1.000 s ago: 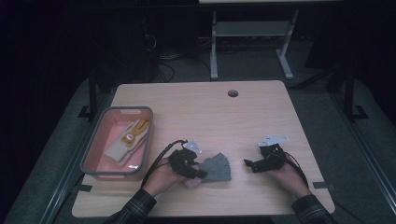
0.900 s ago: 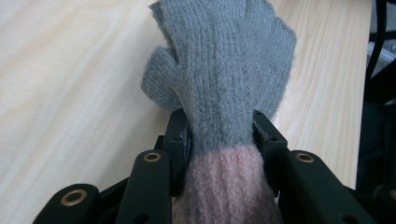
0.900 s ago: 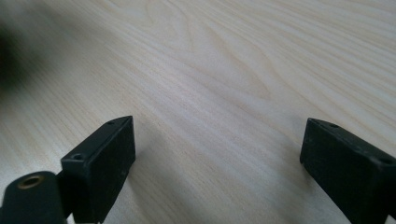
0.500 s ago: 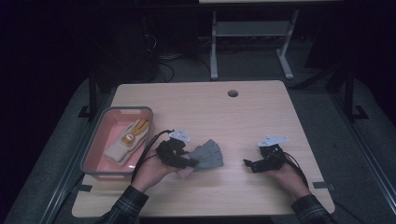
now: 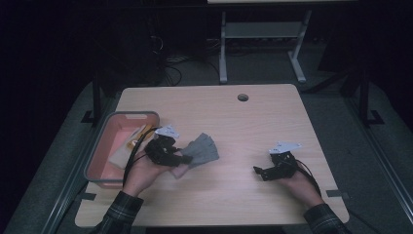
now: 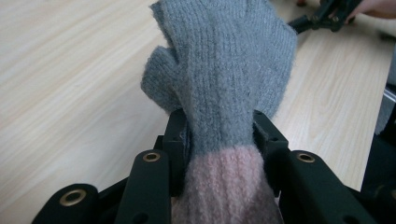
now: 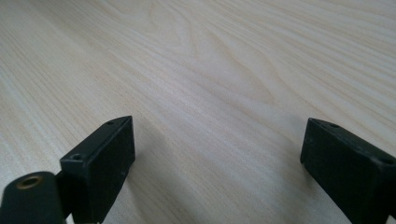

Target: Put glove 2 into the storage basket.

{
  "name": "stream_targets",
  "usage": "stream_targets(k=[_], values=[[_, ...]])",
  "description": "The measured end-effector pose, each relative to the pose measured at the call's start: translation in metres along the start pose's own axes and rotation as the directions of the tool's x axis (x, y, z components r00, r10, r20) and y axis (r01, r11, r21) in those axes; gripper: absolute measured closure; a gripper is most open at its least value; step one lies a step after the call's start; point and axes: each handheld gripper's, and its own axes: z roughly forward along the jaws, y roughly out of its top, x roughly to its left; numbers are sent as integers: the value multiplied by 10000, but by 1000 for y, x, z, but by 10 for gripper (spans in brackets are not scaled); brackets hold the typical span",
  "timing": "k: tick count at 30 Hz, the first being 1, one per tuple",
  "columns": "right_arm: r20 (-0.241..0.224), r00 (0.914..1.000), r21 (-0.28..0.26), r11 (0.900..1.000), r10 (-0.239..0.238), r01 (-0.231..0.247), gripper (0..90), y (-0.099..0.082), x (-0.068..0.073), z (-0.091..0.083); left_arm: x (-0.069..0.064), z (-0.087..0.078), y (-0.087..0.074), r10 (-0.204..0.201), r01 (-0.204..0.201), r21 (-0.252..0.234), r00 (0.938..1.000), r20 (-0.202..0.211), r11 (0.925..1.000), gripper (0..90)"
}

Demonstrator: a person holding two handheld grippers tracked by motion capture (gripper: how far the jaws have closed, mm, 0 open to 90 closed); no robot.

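My left claw (image 6: 219, 140) is clamped on the glove (image 6: 224, 70) at its pink cuff, just right of the bin (image 5: 97, 161) (right claw (image 7: 215, 158) gaping, idle), and the limp fingers could snag the rim.

**Around the work area**

A pale wooden surface (image 5: 243, 126) has a round cable hole (image 5: 242, 97) near its far edge. At its left edge sits a pink bin (image 5: 100, 156) with a grey rim, holding a yellow item and some pale pieces. Behind stands a grey metal frame (image 5: 263, 39) on dark floor.
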Motion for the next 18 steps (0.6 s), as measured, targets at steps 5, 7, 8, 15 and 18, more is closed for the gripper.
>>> stream_targets(k=[5, 7, 8, 15, 18], values=[[-1, 10000, -1, 10000, -1, 1, 98, 0, 0, 0, 13, -20, -4, -439, 424, -341, 9979, -474, 9985, 635], [-1, 10000, -7, 10000, -9, 9, 98, 0, 0, 0, 18, -28, -6, -650, 616, -480, 9952, -729, 9969, 635], [2, 10000, -1, 10000, 1, -1, 98, 0, 0, 0, 21, -33, -7, -744, 697, -555, 9934, -873, 9960, 635], [-2, 10000, 0, 10000, 3, -3, 98, 0, 0, 0, 40, -61, -18, -1333, 1183, -900, 9735, -1857, 9889, 632], [-2, 10000, -10, 10000, 5, -5, 98, 0, 0, 0, 49, -69, -25, -1639, 1446, -1036, 9633, -2126, 9840, 631]])
